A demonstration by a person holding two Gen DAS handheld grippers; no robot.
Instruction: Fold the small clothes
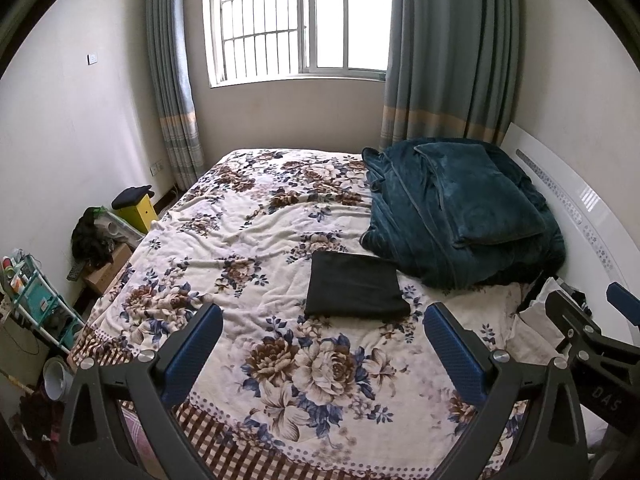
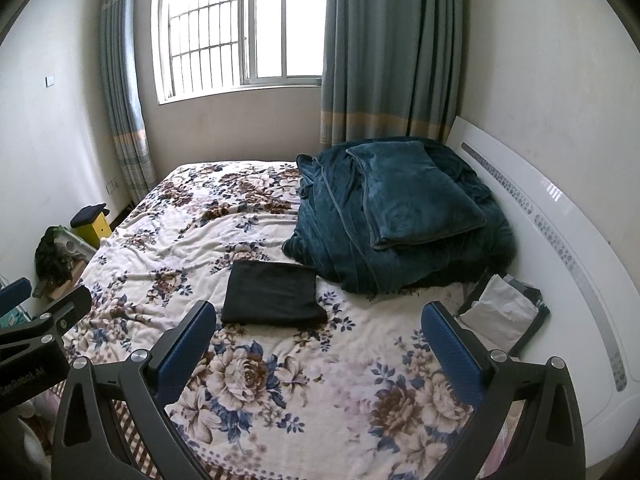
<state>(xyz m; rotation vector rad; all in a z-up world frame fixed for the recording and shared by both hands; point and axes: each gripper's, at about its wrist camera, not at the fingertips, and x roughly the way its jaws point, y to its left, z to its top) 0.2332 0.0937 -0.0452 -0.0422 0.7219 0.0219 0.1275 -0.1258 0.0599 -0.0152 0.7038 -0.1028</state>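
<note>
Black garment (image 1: 356,290) lies folded flat on the floral blanket (image 1: 248,240), just beside the near edge of the teal bedding heap (image 1: 460,216); left gripper (image 1: 322,350) and right gripper (image 2: 320,346) both spread wide, holding nothing, hovering short of the garment. Judged: fold looks done or nearly; if tidying, press its near edge lightly, avoid dragging the blanket. Open blanket lies on the garment's window side and near side; white folded pile (image 2: 504,310) sits beyond the heap, by the headboard (image 2: 560,240).

Teal blanket (image 1: 460,212) heaped on floral bedspread (image 1: 248,240) below window (image 1: 296,20).
</note>
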